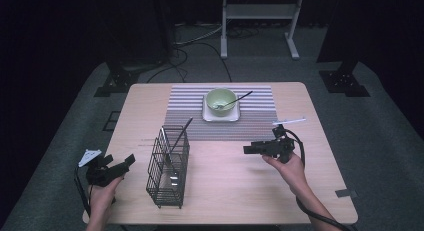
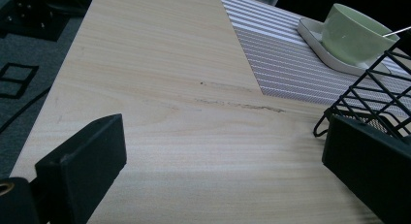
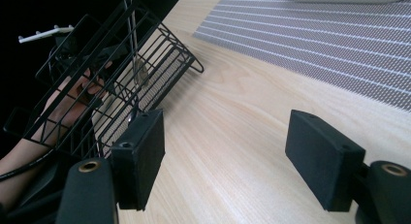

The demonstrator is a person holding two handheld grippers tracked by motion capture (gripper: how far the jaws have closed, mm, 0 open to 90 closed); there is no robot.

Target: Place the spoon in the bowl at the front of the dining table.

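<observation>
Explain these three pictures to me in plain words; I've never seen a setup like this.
There is no robot here: a person sits at a wooden table and holds a hand-held tool in each hand, each ending in two black jaws. The big picture comes from a fixed camera above, looking down; the person's arms come in from the bottom. There the left tongs are at the left and the right tongs at the right. The other two pictures come from small cameras riding on each tool, looking along its jaws. Both pairs of jaws stand open, with nothing between them. On the table lie a striped placemat, a white square plate carrying a green bowl with a utensil in it, and a black wire basket holding another utensil.
</observation>
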